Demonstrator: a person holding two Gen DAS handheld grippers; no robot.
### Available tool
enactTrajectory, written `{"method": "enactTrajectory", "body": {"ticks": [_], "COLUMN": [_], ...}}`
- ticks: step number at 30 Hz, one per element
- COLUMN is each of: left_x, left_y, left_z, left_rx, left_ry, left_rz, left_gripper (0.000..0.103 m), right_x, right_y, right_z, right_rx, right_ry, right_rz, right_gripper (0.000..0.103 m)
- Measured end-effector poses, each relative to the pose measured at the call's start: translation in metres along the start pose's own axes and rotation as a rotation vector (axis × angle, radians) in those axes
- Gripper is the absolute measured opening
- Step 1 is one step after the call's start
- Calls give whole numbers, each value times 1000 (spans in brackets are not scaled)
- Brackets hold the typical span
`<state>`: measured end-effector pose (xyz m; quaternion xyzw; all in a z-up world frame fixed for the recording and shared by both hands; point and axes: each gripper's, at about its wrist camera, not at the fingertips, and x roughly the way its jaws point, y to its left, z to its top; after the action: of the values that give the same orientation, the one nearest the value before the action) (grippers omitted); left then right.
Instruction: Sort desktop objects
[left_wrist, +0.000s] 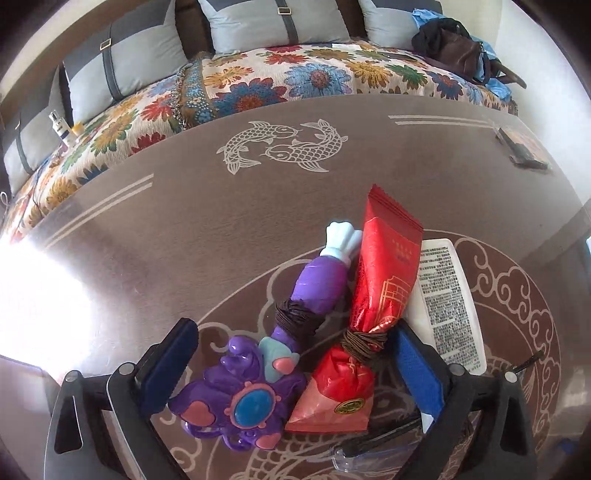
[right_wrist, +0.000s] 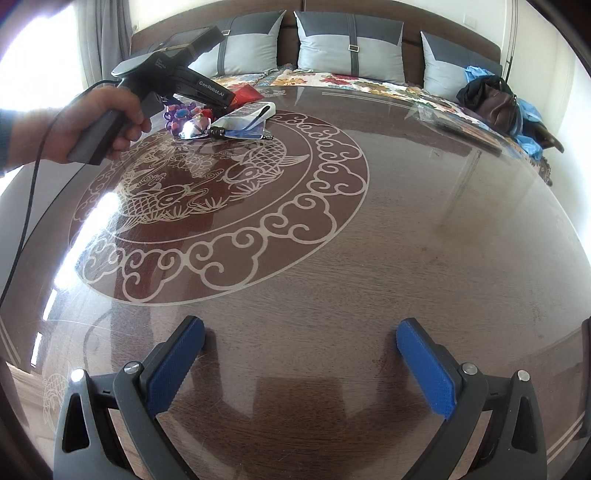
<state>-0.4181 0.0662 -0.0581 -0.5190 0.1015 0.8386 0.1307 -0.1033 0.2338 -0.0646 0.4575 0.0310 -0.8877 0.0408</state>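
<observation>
"GenRobot.AI" on left hand-held gripper (right_wrist: 173, 79)

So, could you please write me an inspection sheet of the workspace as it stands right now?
Surface: round brown table under glass, with fish and cloud patterns and strong window glare.
Job's things: purple toy wand, red packet and white packet lie side by side; brown cord is wound around the wand and the red packet.
Clutter: clear glasses at the near edge; flat dark item at the far rim.
Grippers: left gripper open, straddling the wand and red packet; right gripper open over bare table.
Cables: black cable hanging from the left hand.
Surroundings: floral-covered sofa, grey cushions, brown bag.
</observation>
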Motion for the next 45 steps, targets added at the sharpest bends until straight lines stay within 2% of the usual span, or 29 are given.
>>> {"method": "enactTrajectory", "body": {"ticks": [1,2,4,6,10,12,13,14,16,18,23,29,31,33,35,37,45], "left_x": [-4,-8,-15,-28,-63,-83,-91,-99,-116,-127,-132,-108,-105,-104,-103,-102,-101], "left_y": [1,1,4,8,6,0,-2,-2,3,13,45,39,36,38,37,41,42], "left_z": [-3,-8,-21,-45,-120,-160,-178,-192,-216,-231,-239,-231,-229,-231,-235,-234,-233], "left_rx": [-11,-22,-63,-114,-226,-253,-261,-267,-282,-319,-414,-276,-244,-259,-271,-302,-297], "left_ry": [-26,-40,-52,-63,-66,-61,-57,-57,-99,-137,-150,-75,-91,-112,-138,-128,-130], "left_rz": [-16,-6,-4,-6,0,6,8,4,24,28,-19,94,118,116,142,138,131], "left_gripper": [70,57,43,42,42,47,57,73,89,89,89,89,91,91,99,103,103], "right_x": [0,0,0,1,1,2,2,2,2,2,2,2,2,2,2,2,2], "right_y": [-1,-1,-1,0,0,0,0,0,0,0,0,0,0,0,-1,-1,-1], "right_z": [0,0,1,1,2,2,2,2,2,2,2,2,2,2,2,2,2], "right_rx": [0,0,1,2,3,3,3,3,3,3,3,3,3,3,3,3,3], "right_ry": [0,0,0,1,1,1,0,1,0,0,0,0,0,1,0,1,0], "right_rz": [0,0,0,0,-1,-1,-1,-1,-1,-1,-1,-1,-1,-1,-1,-1,-1], "right_gripper": [103,103,103,103,103,103,103,103,103,103,103,103,103,103,103,103,103]}}
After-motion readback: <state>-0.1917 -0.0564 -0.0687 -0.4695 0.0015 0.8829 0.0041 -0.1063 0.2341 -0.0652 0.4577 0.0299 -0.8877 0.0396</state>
